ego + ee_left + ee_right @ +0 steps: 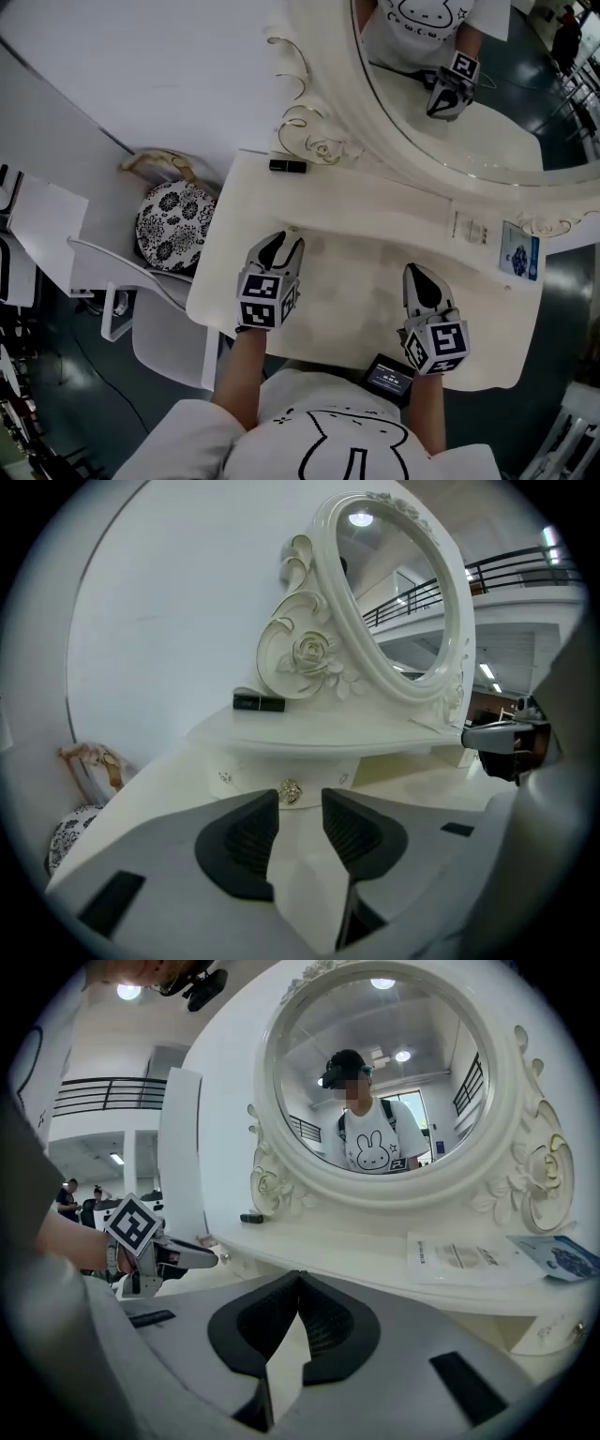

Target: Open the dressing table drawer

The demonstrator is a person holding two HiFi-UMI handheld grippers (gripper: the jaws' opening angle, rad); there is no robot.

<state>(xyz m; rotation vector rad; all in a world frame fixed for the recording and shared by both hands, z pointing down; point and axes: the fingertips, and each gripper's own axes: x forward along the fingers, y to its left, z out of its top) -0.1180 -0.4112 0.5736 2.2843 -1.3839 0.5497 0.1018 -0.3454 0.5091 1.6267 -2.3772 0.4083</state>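
Note:
The white dressing table (234,291) carries an oval mirror (487,103) on a raised shelf. In the left gripper view a small drawer front (246,778) with a gold knob (291,791) sits under that shelf. My left gripper (300,803) is open, with the knob just beyond the gap between its jaws and apart from the pads. In the head view the left gripper (284,240) hovers over the tabletop's left part and the drawer front is hidden. My right gripper (420,274) (299,1279) is shut on nothing, over the right part.
A black tube (288,166) lies on the shelf at the left. A white leaflet (473,228) and a blue card (518,250) lie on its right end. Left of the table stand a floral-patterned stool (174,225) and a white chair (141,281). A dark device (387,378) sits at the table's near edge.

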